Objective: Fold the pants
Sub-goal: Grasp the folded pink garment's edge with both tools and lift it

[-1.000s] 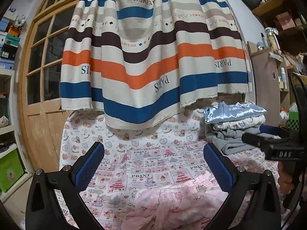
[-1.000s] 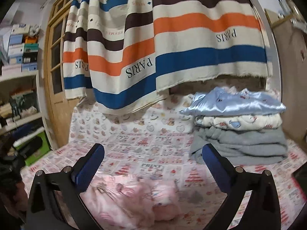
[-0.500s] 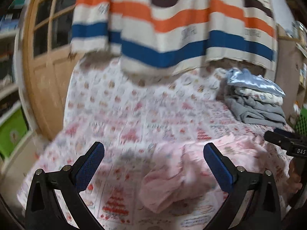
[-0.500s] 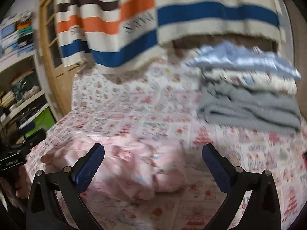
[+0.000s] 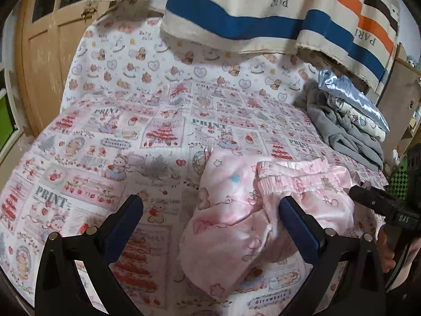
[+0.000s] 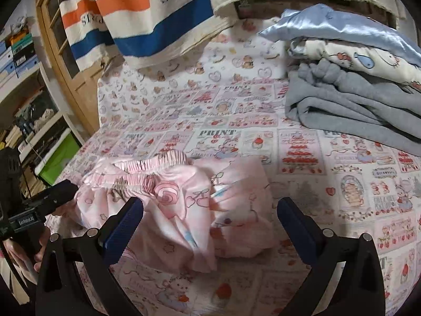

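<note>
1. Left wrist view: the left gripper [image 5: 210,210] has its jaws spread wide, blue pads far apart, grasping nothing. The left pad hangs over bare printed bedsheet [image 5: 105,137]; the right pad sits over the near edge of the pink pants [image 5: 236,210], whether touching the cloth or just above it I cannot tell.
2. Same view: the pants lie in a crumpled heap on the bed, right of centre, elastic waistband [image 5: 297,181] uppermost and turned toward the far right. One loose fold trails toward the camera.
3. Same view: the right gripper [image 5: 379,202] enters from the right edge as a dark bar, its tip at the right end of the waistband; a hand [image 5: 386,250] is visible below it. Its jaws cannot be read from here.
4. Same view: a stack of folded clothes [image 5: 350,121] sits at the far right of the bed, grey at the bottom, pale blue satin on top. A striped cloth [image 5: 263,8] hangs behind.
5. Right wrist view: the right gripper [image 6: 210,210] has its jaws equally wide, nothing between them. The left pad overlaps the pants [image 6: 179,205]; the right pad is over bare sheet.
6. Same view: the waistband [image 6: 147,168] faces away, at the heap's far left. The left gripper [image 6: 52,197] shows at the left edge, tip near the waistband's left end, well apart from the folded stack [image 6: 355,79].
</note>
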Available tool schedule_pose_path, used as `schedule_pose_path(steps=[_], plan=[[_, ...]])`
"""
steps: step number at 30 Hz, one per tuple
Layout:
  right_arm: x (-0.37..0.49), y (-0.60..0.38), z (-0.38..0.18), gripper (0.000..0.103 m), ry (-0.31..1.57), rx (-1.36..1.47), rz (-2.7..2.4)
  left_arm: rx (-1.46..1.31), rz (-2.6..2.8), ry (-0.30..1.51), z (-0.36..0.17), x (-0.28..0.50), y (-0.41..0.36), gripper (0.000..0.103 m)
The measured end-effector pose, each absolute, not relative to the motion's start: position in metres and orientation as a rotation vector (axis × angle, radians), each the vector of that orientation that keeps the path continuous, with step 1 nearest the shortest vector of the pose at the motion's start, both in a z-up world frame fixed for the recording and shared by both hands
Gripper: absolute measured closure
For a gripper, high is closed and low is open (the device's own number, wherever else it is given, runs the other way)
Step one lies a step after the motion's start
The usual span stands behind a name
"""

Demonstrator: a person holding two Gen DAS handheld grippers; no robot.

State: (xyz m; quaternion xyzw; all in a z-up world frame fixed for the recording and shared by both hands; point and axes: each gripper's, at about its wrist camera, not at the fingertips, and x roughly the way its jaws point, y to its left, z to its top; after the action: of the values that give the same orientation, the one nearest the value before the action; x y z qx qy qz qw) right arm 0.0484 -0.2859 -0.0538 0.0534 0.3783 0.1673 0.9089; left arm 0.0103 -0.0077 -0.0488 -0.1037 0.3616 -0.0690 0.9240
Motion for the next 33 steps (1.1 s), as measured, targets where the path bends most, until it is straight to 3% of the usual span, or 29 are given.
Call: schedule_pose_path(steps=[3,8,11,16,18,20,21,23,25,27,33], plan=[[0.051,-0.281,-0.057,0.001,0.804,0.101,0.352,-0.246,-0.162,0.762,-0.052,0.014,-0.005,0.007],[0.056,-0.278,-0.060,0.001,0.825,0.124,0.366,-0.275,-0.219,0.774,-0.052,0.016,-0.010,0.029],[0.057,-0.275,-0.059,0.003,0.827,0.134,0.371,-0.287,-0.240,0.781,-0.052,0.019,-0.015,0.030],[0.054,-0.269,-0.058,0.021,0.819,0.094,0.393,-0.287,-0.246,0.781,-0.050,0.023,-0.021,0.030],[0.054,-0.267,-0.058,0.024,0.818,0.086,0.397,-0.262,-0.235,0.774,-0.050,0.024,-0.025,0.040],[0.056,-0.269,-0.058,0.027,0.818,0.106,0.398,-0.209,-0.228,0.776,-0.050,0.023,-0.034,0.059],[0.056,-0.270,-0.058,0.039,0.815,0.111,0.387,-0.171,-0.222,0.766,-0.048,0.021,-0.040,0.063],[0.054,-0.269,-0.057,0.057,0.808,0.107,0.402,-0.117,-0.224,0.741,-0.044,0.015,-0.049,0.081],[0.050,-0.263,-0.054,0.066,0.791,0.063,0.406,-0.063,-0.220,0.717,-0.039,0.012,-0.057,0.087],[0.045,-0.258,-0.051,0.074,0.765,0.018,0.395,-0.043,-0.221,0.705,-0.036,0.011,-0.059,0.090],[0.034,-0.261,-0.031,0.080,0.687,0.020,0.406,-0.044,-0.240,0.662,-0.020,0.009,-0.057,0.093]])
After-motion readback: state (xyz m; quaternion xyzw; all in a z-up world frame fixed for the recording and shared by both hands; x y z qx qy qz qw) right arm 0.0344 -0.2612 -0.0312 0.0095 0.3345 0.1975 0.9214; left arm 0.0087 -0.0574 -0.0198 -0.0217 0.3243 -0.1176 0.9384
